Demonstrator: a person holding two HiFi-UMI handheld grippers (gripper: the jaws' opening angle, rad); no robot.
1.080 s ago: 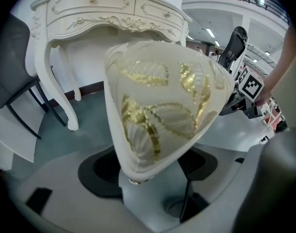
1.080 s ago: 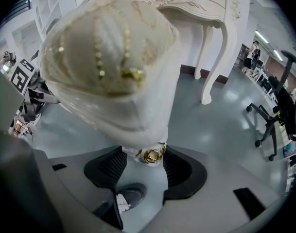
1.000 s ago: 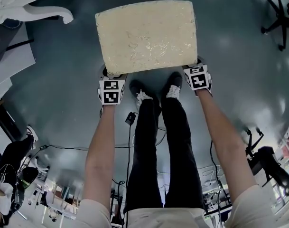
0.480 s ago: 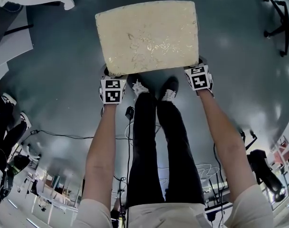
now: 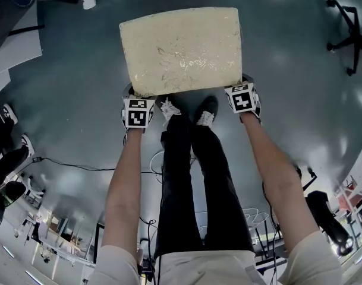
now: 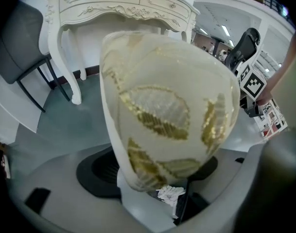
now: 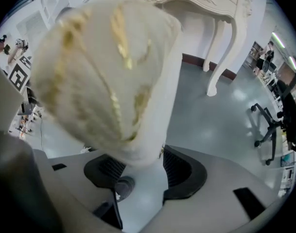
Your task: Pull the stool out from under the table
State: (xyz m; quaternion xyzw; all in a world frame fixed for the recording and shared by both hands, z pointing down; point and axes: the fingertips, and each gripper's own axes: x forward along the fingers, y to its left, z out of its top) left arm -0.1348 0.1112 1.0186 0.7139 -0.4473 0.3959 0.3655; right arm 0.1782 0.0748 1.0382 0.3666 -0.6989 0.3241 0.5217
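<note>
Reference object: the stool (image 5: 181, 49), a rectangular seat upholstered in cream fabric with a gold leaf pattern. All positions below are given relative to it.

1. Stool position. The stool is out on the open grey floor (image 5: 79, 70), directly ahead of the person's feet. Its legs are not visible in any view.

2. Table. The white carved table (image 6: 118, 4), with drawers and curved legs, stands beyond the stool's far side and is apart from it. No part of the seat is beneath the tabletop.

3. Left gripper (image 5: 137, 103). It sits at the stool's near left corner and points steeply down. In the left gripper view the corner of the cushion fills the gap between the two black pads (image 6: 101, 171). The jaws stand wide and are closed onto the cushion.

4. Right gripper (image 5: 244, 94). It sits at the stool's near right corner and also points steeply down. In the right gripper view the cushion corner drops between the pads (image 7: 184, 171), which bear against its two faces. The jaws stand wide and are clamped on the seat.

5. Person. Both forearms extend to the stool's near edge. The two shoes (image 5: 169, 108) are just beside that edge, between the grippers.

6. Surroundings. A black office chair (image 5: 347, 22) stands well to the right of the stool. A cable (image 5: 79, 166) lies on the floor to the near left.
</note>
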